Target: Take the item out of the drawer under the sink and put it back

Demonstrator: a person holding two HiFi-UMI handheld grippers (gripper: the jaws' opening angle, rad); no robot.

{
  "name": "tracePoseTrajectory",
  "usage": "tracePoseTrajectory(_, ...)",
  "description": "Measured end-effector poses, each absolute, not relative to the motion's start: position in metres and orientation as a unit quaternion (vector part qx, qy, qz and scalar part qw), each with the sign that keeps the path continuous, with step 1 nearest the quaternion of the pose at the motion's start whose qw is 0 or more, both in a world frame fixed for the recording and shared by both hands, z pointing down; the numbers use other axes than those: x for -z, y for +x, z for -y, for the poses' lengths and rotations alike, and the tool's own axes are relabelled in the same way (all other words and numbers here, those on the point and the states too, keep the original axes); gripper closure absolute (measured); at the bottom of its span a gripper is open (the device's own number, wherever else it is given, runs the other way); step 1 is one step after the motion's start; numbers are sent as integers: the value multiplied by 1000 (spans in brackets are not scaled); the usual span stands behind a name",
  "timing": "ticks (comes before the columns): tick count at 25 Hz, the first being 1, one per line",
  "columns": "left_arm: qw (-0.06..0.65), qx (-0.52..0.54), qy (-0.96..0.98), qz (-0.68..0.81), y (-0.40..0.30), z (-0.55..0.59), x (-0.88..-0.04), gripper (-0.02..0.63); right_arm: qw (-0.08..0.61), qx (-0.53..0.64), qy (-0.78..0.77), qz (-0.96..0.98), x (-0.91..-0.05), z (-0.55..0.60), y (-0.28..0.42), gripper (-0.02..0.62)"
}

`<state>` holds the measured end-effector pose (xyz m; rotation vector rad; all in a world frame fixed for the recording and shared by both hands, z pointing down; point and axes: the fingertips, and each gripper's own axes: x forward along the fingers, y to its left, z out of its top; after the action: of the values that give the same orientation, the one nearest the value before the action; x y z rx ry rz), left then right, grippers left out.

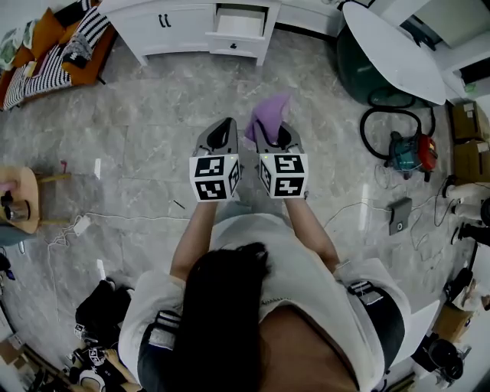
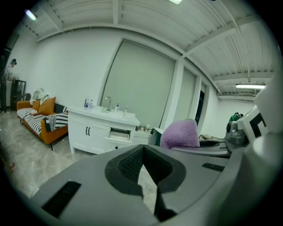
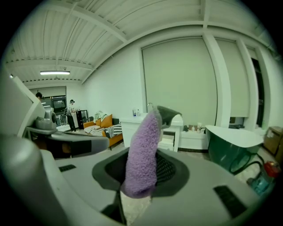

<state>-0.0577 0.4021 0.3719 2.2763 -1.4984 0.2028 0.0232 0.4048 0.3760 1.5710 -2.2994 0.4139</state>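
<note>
My right gripper (image 1: pixel 272 132) is shut on a purple cloth (image 1: pixel 268 115), which stands up between its jaws (image 3: pixel 143 150) and hides part of the sink cabinet behind it. My left gripper (image 1: pixel 223 129) rides close beside it on the left, jaws together and nothing in them (image 2: pixel 143 148); the purple cloth (image 2: pixel 180 134) shows at its right. Both point at the white sink cabinet (image 1: pixel 180 27) across the floor, some way off. The cabinet's drawer (image 1: pixel 239 23) stands pulled out, also seen as the open drawer (image 2: pixel 119 133) under the sink.
An orange sofa (image 1: pixel 53 53) with striped cushions stands left of the cabinet. A dark green tub with a white top (image 1: pixel 383 53) is at the right. A vacuum cleaner (image 1: pixel 409 153), cables (image 1: pixel 115 218) and a wooden stool (image 1: pixel 19 199) lie around the grey tile floor.
</note>
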Motion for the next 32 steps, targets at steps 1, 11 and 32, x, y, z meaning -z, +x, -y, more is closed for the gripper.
tracePoseTrajectory(1, 205, -73, 816, 535, -60, -398, -374, 603, 162, -147, 550, 806, -377, -401, 20, 462)
tracePoseTrajectory(11, 199, -78, 830, 516, -77, -365, -371, 603, 154, -151, 561, 799, -374, -372, 3, 462)
tracePoseTrajectory(32, 201, -79, 830, 514, -54, -308, -383, 603, 153, -143, 573, 792, -379, -314, 32, 462)
